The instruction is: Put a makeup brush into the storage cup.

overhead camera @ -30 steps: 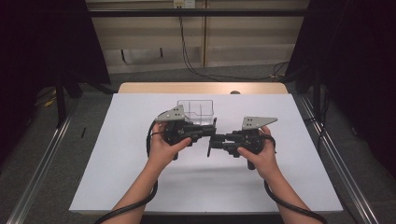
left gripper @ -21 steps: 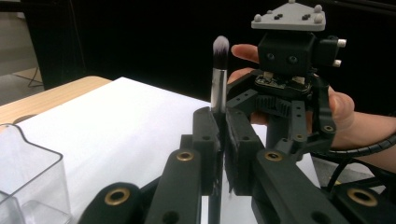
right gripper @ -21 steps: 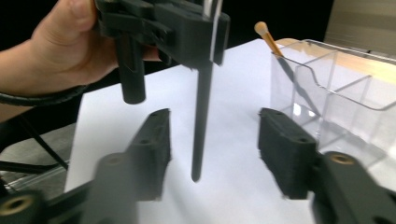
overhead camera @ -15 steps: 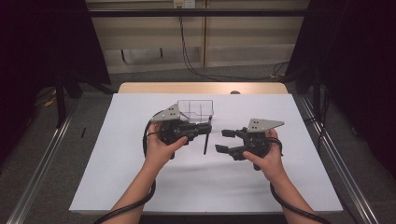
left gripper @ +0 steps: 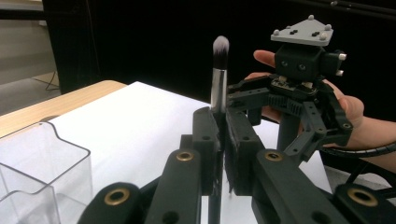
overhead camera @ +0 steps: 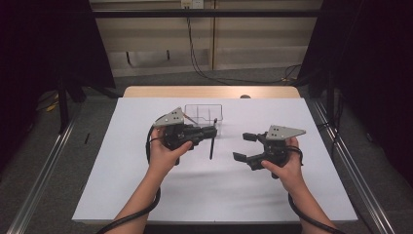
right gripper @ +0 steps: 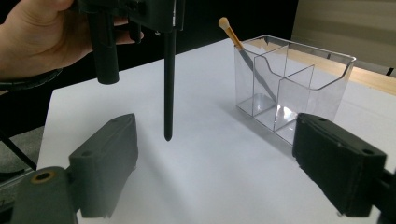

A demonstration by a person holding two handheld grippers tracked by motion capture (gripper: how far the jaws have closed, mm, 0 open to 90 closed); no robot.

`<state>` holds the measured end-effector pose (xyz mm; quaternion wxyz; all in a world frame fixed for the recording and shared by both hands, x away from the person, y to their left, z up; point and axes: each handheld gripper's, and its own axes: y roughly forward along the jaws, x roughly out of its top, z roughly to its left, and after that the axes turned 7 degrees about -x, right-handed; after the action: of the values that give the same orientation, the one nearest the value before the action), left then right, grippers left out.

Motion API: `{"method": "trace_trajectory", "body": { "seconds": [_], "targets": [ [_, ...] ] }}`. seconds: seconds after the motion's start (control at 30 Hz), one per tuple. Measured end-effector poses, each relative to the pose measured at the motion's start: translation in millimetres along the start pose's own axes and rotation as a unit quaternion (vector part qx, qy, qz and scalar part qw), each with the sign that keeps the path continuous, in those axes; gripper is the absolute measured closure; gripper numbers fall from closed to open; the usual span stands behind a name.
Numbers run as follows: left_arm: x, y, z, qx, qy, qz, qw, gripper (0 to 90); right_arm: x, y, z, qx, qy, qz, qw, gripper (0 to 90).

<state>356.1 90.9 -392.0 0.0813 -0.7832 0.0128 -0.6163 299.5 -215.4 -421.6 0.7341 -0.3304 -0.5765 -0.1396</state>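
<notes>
A black-handled makeup brush (overhead camera: 212,141) hangs upright above the white table sheet (overhead camera: 146,185), handle end down. My left gripper (overhead camera: 213,130) is shut on its handle. In the left gripper view the jaws (left gripper: 220,116) clamp the handle below the silver ferrule (left gripper: 218,88) and the white-tipped bristles (left gripper: 220,45). My right gripper (overhead camera: 240,146) is to the right of the brush, apart from it, and its jaws have just been opening with nothing between them. In the right gripper view its wide jaws (right gripper: 215,126) frame the hanging handle (right gripper: 169,84).
A clear plastic organizer (overhead camera: 204,114) with compartments stands just behind the left gripper. It holds a slim brush with an orange tip (right gripper: 231,30), leaning in the left rear compartment (right gripper: 254,79). The wooden table edge (overhead camera: 209,91) runs along the back.
The right gripper let go of the brush, opened wide and drew away to the right. The brush swung from lying between both grippers to hanging upright from the left one.
</notes>
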Motion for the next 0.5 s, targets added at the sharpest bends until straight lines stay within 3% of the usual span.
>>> {"method": "trace_trajectory", "body": {
  "seconds": [0.5],
  "targets": [
    [-2.0,-8.7,3.8,0.015,0.001,-0.008,0.9998,83.7,-5.4,-11.4,-1.8,-0.006,-0.018,0.007,0.9998,6.3]
  ]
}}
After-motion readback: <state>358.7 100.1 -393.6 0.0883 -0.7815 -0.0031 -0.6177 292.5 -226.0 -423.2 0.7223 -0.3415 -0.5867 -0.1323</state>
